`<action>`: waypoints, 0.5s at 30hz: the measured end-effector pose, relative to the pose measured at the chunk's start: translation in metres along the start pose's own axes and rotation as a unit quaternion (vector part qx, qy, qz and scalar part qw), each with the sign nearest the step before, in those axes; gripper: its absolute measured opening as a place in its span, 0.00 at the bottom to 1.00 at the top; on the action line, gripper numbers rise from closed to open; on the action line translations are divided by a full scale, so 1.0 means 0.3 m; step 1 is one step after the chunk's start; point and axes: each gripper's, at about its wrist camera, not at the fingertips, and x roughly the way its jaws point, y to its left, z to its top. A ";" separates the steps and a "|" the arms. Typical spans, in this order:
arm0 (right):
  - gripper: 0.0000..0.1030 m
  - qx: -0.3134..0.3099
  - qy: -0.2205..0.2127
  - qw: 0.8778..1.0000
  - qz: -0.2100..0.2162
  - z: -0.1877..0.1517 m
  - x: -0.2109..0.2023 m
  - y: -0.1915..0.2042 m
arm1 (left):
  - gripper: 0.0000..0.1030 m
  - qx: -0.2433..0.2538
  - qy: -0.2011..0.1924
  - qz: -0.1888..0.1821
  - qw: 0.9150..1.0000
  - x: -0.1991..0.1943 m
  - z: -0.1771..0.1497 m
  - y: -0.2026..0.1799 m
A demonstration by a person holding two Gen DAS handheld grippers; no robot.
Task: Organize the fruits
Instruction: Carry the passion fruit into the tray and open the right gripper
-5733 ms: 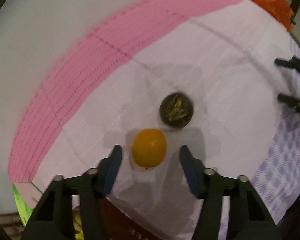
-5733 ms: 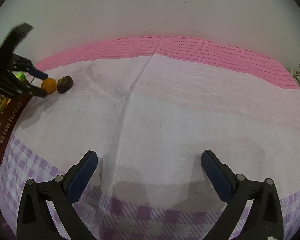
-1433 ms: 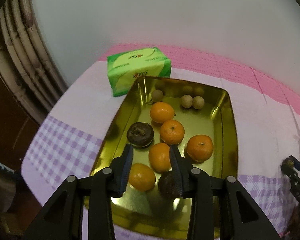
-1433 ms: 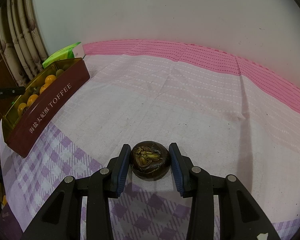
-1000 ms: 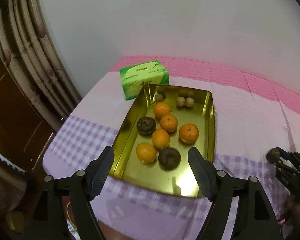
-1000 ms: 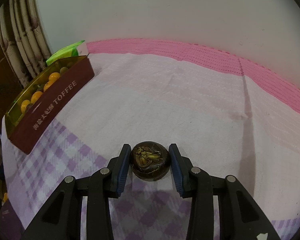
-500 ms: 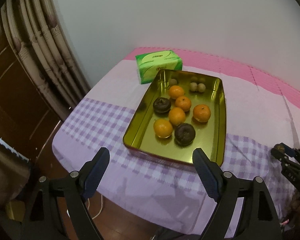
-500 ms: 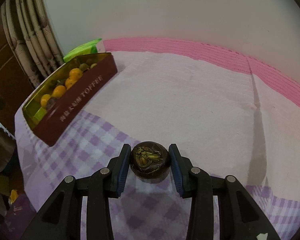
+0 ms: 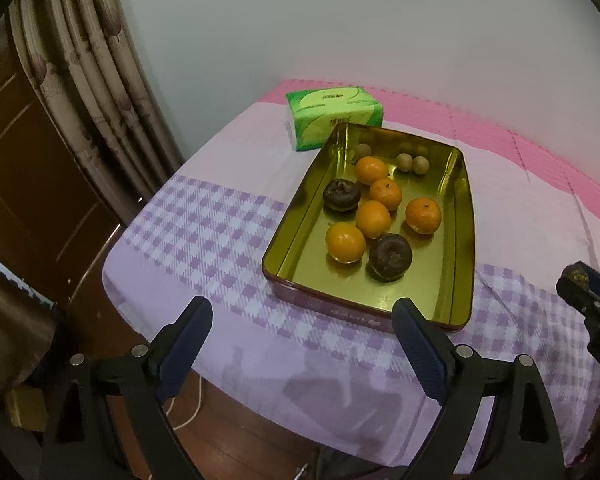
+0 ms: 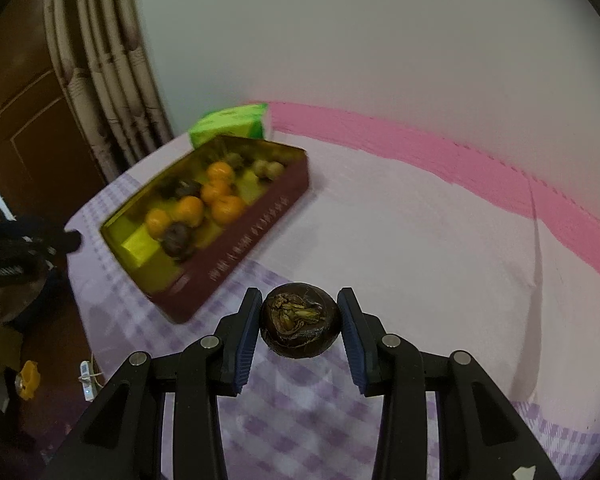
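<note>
Left hand-held gripper (image 9: 302, 344) jaws opening, empty; right hand-held gripper (image 10: 299, 322) clamped

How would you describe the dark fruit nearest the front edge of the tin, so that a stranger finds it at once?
Find the gold tin on the checked tablecloth, in front of the green tissue pack. The dark fruit lies closest to the near rim, just right of an orange. The other dark fruit sits farther back, by the left wall.

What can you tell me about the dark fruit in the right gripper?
The dark fruit is round, squat and brown-black, with a dried, yellowish, shrivelled leafy cap facing the camera. The right gripper is shut on it, one blue pad on each side. It hangs above the checked cloth, touching nothing else.
</note>
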 end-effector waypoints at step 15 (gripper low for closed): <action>0.36 -0.023 -0.014 0.998 0.058 0.137 0.007 0.181 | 0.90 -0.016 0.007 0.009 1.000 0.030 0.011 0.048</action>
